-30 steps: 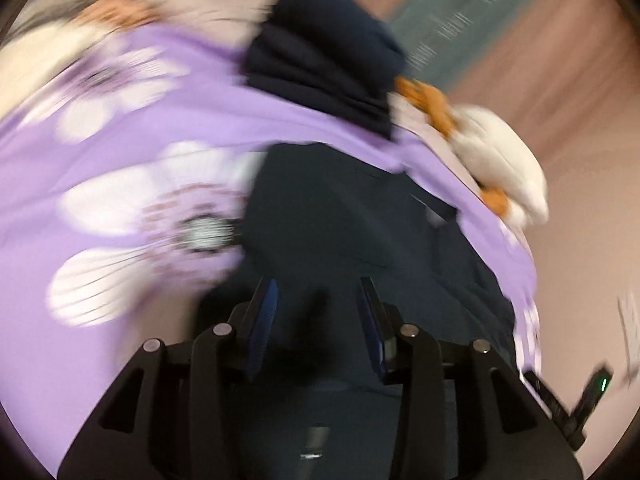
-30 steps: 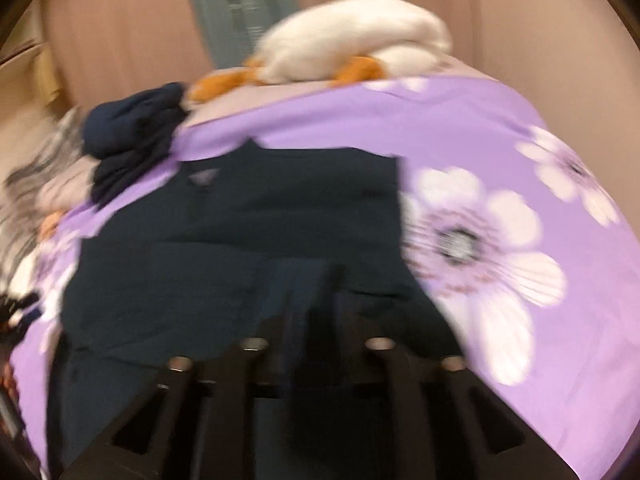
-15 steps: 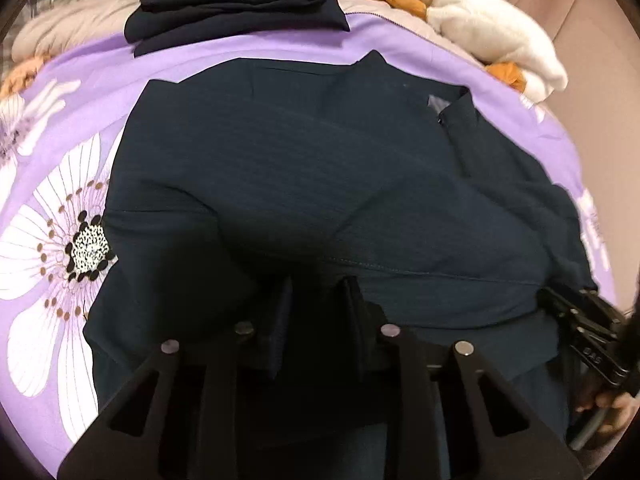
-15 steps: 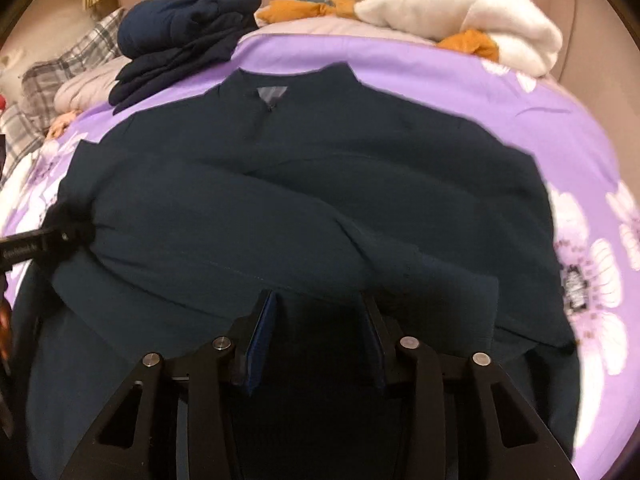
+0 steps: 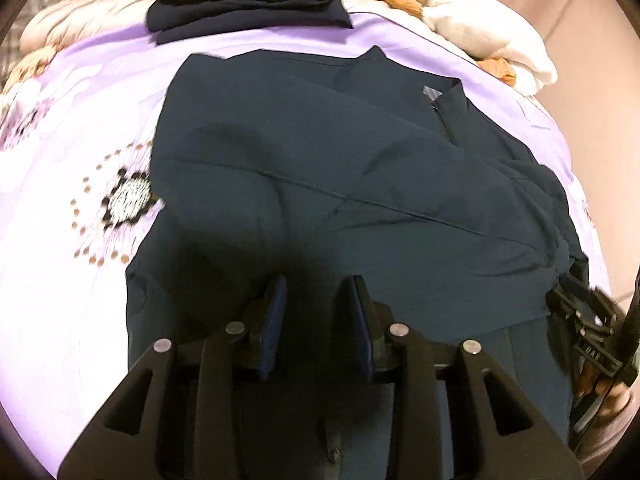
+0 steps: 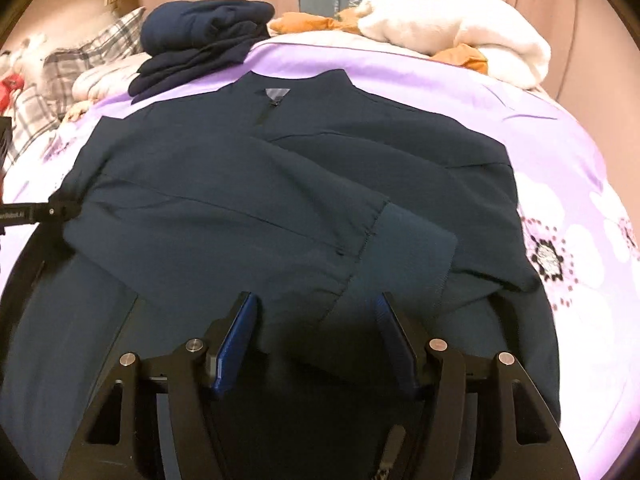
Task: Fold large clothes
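The jacket [image 6: 248, 184] is dark navy cloth, smooth and matt, with a ribbed knit cuff [image 6: 404, 248] and a stitched seam. The bedsheet [image 6: 560, 152] is smooth lilac cloth with printed flowers. The white blanket [image 6: 452, 28] looks soft and fluffy. The folded clothes [image 6: 204, 36] are matt dark cloth. The right gripper [image 6: 316, 324] is matt black plastic with shiny metal pins and slightly glossy blue pads [image 6: 234, 344]; the left gripper [image 5: 316, 312] looks the same.

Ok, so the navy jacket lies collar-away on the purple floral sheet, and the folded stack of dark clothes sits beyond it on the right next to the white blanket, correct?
Not quite. In the right wrist view the stack sits beyond the jacket on the left; the white blanket is on the right. The sheet and collar direction are as you said.
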`<control>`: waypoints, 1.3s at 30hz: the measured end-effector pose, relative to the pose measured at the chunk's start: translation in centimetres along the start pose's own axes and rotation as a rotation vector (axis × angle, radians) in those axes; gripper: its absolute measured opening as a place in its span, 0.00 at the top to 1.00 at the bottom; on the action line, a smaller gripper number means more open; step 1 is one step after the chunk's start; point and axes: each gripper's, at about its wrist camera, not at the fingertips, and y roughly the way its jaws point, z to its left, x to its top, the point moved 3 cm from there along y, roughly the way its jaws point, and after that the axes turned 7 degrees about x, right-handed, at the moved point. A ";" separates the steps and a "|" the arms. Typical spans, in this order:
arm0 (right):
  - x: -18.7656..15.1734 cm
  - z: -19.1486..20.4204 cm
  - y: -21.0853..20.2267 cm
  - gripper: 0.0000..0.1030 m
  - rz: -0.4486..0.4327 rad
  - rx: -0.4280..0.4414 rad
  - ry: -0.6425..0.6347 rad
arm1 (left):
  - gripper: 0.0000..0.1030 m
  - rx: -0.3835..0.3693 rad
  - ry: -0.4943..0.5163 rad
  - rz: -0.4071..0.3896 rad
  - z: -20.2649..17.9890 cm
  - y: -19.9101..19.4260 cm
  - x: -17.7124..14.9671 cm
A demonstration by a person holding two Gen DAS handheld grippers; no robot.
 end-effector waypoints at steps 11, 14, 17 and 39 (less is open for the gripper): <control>-8.3 -3.5 -12.7 0.35 -0.065 0.099 0.233 | 0.28 -0.088 -0.095 -0.023 4.5 -10.0 -9.8; -11.3 -4.4 -14.8 0.34 -0.059 0.081 0.293 | 0.22 -0.096 -0.148 -0.026 6.5 -12.5 -14.1; -14.0 -5.4 -16.2 0.34 -0.050 0.069 0.360 | 0.22 -0.105 -0.209 -0.016 8.3 -14.0 -17.9; -20.9 -6.5 -16.8 0.34 0.010 0.164 0.566 | 0.19 -0.411 -0.400 0.058 9.3 -16.0 -27.2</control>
